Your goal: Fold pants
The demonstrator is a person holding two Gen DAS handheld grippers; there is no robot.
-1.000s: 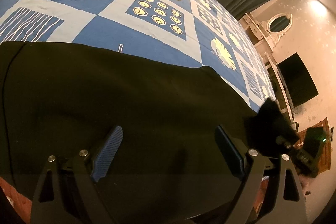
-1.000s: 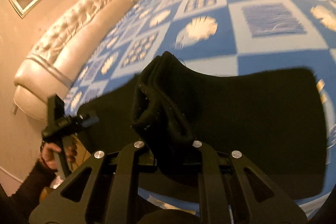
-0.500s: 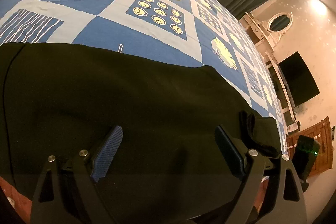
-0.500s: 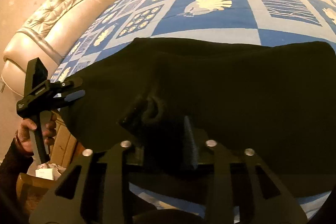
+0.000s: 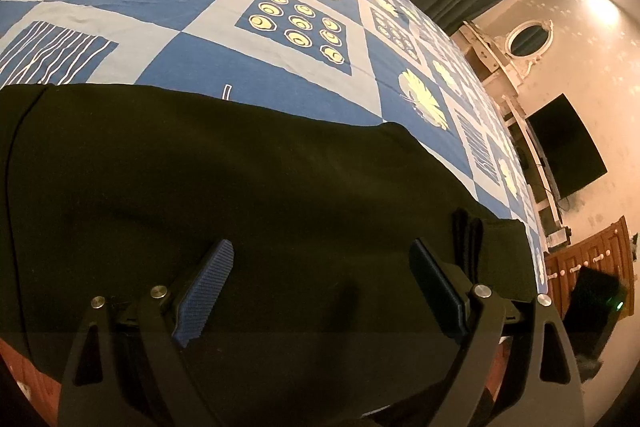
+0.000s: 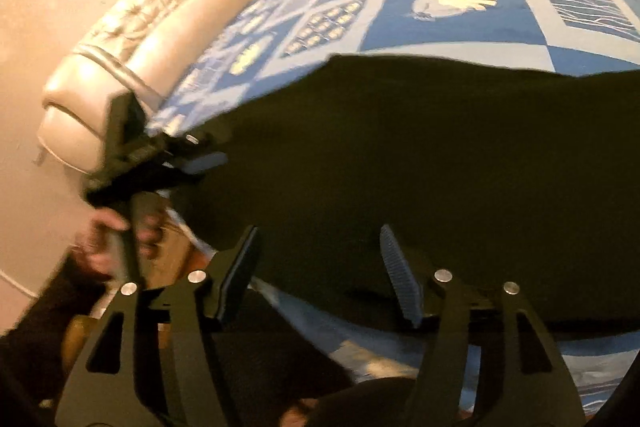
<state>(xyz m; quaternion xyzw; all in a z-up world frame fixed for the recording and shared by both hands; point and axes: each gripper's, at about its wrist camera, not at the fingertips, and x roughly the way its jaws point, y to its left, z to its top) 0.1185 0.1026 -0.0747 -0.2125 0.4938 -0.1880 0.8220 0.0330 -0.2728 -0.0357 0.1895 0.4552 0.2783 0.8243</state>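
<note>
While the pants (image 5: 240, 187) lie flat on the bed (image 5: 192, 23), both the left hand-held gripper (image 5: 320, 279) and right hand-held gripper (image 6: 320, 267) stand released, the right's jaws just opened; pants edges run off-frame.

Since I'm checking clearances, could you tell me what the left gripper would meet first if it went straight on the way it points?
Most likely the black pants: the open left gripper points down at them, with nothing between. Depth is hard to judge.

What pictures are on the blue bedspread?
The bedspread has blue checks with pale yellow leaves, dot grids and wavy white lines, clearest in the left wrist view.
</note>
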